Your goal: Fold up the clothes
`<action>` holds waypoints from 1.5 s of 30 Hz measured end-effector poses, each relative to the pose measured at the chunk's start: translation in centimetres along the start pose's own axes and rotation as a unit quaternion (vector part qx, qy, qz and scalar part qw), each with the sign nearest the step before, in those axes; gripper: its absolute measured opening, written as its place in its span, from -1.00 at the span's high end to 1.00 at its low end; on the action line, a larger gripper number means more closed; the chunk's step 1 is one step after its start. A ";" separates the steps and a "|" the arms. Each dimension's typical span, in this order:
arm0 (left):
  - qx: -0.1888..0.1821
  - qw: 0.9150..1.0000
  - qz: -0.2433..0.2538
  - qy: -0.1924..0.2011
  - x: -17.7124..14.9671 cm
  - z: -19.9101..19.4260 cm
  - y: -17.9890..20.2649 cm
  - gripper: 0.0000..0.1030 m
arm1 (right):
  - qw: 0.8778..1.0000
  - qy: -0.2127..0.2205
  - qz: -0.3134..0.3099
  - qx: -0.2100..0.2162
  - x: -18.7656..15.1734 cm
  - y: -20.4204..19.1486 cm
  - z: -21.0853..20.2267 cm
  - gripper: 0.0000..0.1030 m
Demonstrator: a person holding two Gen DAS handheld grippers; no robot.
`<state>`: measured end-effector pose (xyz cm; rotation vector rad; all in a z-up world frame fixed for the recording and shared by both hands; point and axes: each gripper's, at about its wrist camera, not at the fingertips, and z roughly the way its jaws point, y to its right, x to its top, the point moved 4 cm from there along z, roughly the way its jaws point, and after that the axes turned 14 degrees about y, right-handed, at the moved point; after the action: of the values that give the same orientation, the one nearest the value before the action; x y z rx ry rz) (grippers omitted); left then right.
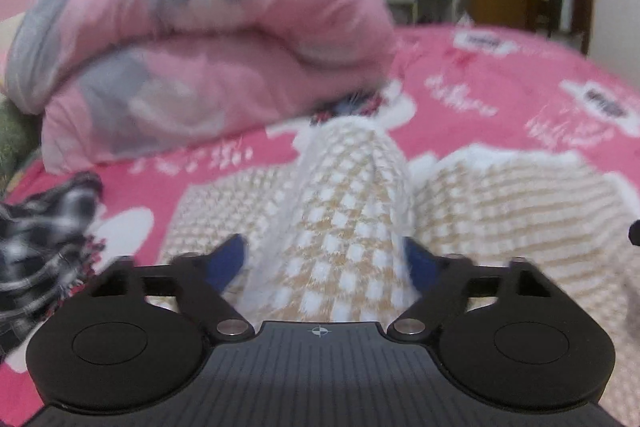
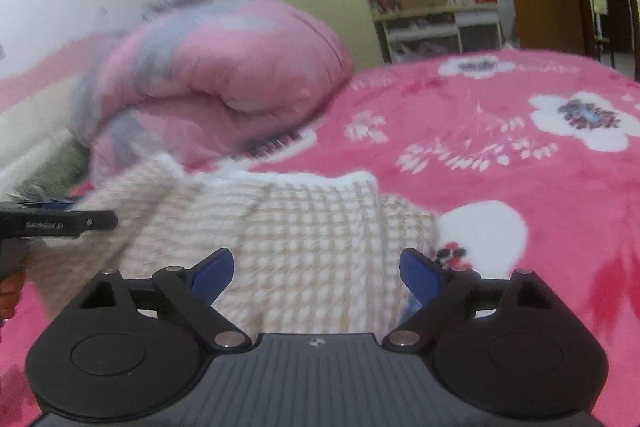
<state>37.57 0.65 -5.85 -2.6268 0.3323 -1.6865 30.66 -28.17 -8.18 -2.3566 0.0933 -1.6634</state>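
While spread across the pink floral bedspread (image 2: 500,131), lies only partly folded: cream-and-tan checked knit garment (image 2: 304,227), bunched, uneven. Raised ridge of the knit (image 1: 352,211) running up between the left gripper (image 1: 324,263) fingers, blue pads on either side; looks released rather than pinched, jaws spread, though blur hides whether the right-hand pad brushes the cloth. Right gripper (image 2: 316,275) also spread wide, hovering over the near edge of the same garment, nothing clamped between the pads. Left gripper also visible at the left border of the right wrist view, beside a floppy flap of the knit.

Done so far, judging by the lie of it: one side seems doubled over toward the middle, flap on the left sitting on top. Left to do, likely: flatten the ridge, square up edges, bring the remaining side or bottom over, smooth. No neat rectangle yet.

Also waiting: black-and-white plaid cloth (image 1: 44,239) crumpled at the left of the left wrist view, untouched, probably another item to fold. Rolled pink-and-grey quilt (image 1: 200,39) behind the garment, near it, not part of the job as far as can be told. Motion blur heavy in both views.
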 end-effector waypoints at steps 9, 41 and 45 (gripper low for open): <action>0.047 0.998 -0.025 0.030 -1.0 -1.2 -1.5 0.76 | 0.999 -0.012 -0.016 0.039 -0.6 -1.3 3.2 0.71; 0.000 0.994 -0.091 0.065 -16.5 -35.3 -9.8 -0.09 | 0.974 -0.120 -0.033 0.189 -13.2 -7.0 -30.8 0.72; 0.013 0.989 -0.101 0.104 -14.5 -36.9 -11.3 -0.10 | 0.971 -0.128 -0.068 0.192 -11.4 -6.8 -33.2 0.72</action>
<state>0.59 18.42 -2.03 -2.5457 0.0434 -2.0180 -4.87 -25.01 -6.56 -2.2848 -0.4103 -1.2722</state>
